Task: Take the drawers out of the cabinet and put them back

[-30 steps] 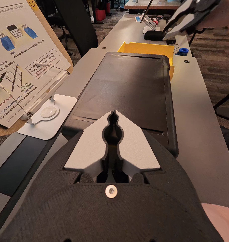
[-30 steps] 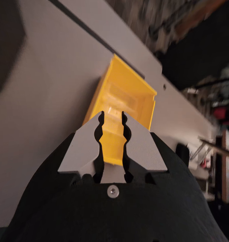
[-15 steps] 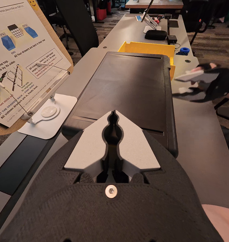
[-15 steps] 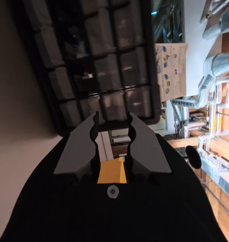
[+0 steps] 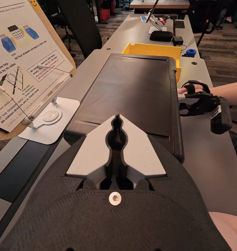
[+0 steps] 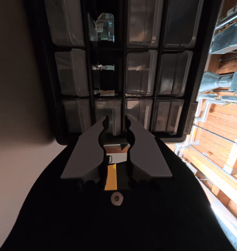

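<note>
The black drawer cabinet (image 5: 128,95) stands on the grey desk, and I see its flat top from above in the left wrist view. My left gripper (image 5: 118,115) is shut and empty, just over the near edge of that top. In the right wrist view, which is rolled sideways, the cabinet front (image 6: 123,95) shows a grid of clear drawers (image 6: 141,73) and two empty slots (image 6: 104,80). My right gripper (image 6: 116,117) is open, its tips close in front of one clear drawer (image 6: 109,112) without holding it. It also shows in the left wrist view (image 5: 180,101) at the cabinet's front side.
A yellow bin (image 5: 153,48) sits right behind the cabinet's far end. An instruction sheet on a white stand (image 5: 50,119) stands to the left of the cabinet. A black case (image 5: 161,36) and a blue ring (image 5: 191,51) lie farther along the desk.
My right gripper swung from over the yellow bin down to the cabinet front and now faces the drawers, opened a little wider. My left gripper has stayed shut and still.
</note>
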### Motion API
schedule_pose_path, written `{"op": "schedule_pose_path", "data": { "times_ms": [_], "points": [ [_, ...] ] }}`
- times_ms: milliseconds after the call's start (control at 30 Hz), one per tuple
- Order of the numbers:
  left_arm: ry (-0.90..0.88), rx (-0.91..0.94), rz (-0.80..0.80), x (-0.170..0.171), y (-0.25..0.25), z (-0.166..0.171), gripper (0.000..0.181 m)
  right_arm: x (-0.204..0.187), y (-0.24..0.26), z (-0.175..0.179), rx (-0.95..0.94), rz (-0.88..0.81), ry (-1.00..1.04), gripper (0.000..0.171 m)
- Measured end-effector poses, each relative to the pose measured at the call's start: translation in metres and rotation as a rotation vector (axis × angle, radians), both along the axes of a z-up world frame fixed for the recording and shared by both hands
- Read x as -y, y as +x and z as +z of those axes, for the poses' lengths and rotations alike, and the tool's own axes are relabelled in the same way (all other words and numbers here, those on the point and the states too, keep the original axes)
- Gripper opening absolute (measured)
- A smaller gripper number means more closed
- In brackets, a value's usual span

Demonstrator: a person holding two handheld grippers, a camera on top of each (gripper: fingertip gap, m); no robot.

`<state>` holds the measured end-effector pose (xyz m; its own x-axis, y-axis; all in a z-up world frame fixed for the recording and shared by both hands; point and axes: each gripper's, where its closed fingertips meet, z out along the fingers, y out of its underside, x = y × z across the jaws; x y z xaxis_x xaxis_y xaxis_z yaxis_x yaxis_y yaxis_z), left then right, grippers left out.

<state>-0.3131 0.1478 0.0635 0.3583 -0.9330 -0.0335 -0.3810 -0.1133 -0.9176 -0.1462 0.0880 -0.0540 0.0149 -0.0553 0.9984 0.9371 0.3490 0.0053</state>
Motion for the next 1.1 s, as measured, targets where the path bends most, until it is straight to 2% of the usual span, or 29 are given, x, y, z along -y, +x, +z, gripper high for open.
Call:
{"op": "schedule_pose_path", "data": {
  "times_ms": [200, 700, 767, 833, 967, 1100],
  "points": [
    [-0.001, 0.002, 0.0, 0.0, 0.0, 0.0, 0.0, -0.004, 0.001, -0.001, 0.015, -0.001, 0.018, 0.007],
    [-0.01, 0.01, -0.003, 0.0, 0.0, 0.0, 0.0, 0.047, 0.004, -0.002, 0.003, 0.062, -0.016, 0.007],
    [-0.01, 0.01, -0.003, 0.0, 0.0, 0.0, 0.0, 0.05, 0.005, -0.006, 0.007, 0.056, -0.067, 0.009],
    [-0.011, 0.012, -0.003, 0.0, 0.0, 0.0, 0.0, 0.055, 0.001, -0.008, -0.015, 0.086, -0.144, 0.026],
    [-0.012, 0.014, -0.003, 0.0, 0.0, 0.0, 0.0, 0.052, -0.001, -0.001, -0.051, 0.102, -0.354, 0.039],
    [-0.011, 0.013, -0.003, 0.0, 0.0, 0.0, 0.0, 0.047, -0.004, -0.004, -0.015, 0.132, -0.695, 0.035]
  ]
}}
